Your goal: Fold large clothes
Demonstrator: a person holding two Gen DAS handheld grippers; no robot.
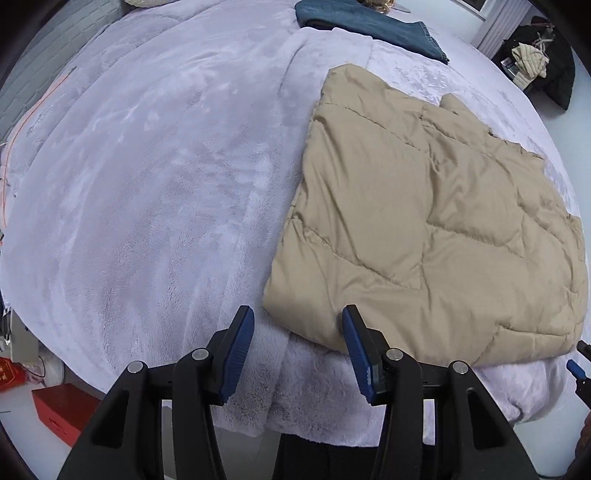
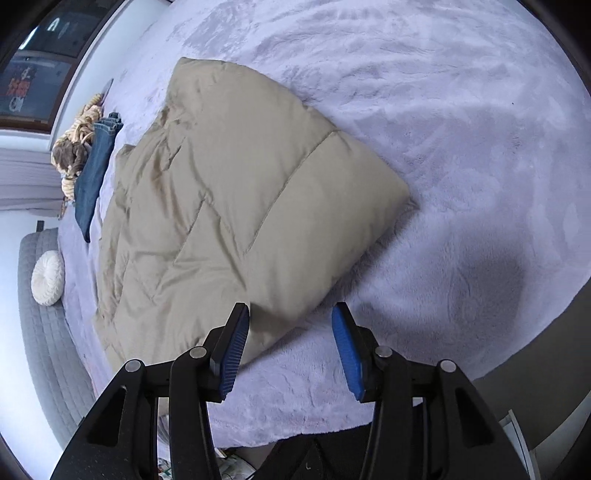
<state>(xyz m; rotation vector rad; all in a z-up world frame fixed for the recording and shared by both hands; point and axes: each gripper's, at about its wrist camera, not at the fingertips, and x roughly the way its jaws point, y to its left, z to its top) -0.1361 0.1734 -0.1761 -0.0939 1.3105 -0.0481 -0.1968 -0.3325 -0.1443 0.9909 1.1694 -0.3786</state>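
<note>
Left gripper (image 1: pixel 297 321) stands with jaws spread wide, nothing between the blue pads (image 1: pixel 238 356). Beige quilted jacket (image 1: pixel 424 221) lies folded flat on the lilac fleece blanket (image 1: pixel 147 184), its near corner just beside the gripper's right pad. Folded blue jeans (image 1: pixel 373 26) lie beyond the jacket. Red box (image 1: pixel 61 410) sits on the floor, below the blanket's edge

A lilac plush bed (image 1: pixel 147 184) fills the room. Beside it stand a grey quilted bench (image 2: pixel 44 332) and a dark window (image 2: pixel 37 74). A red box (image 1: pixel 62 410) lies on the floor.
</note>
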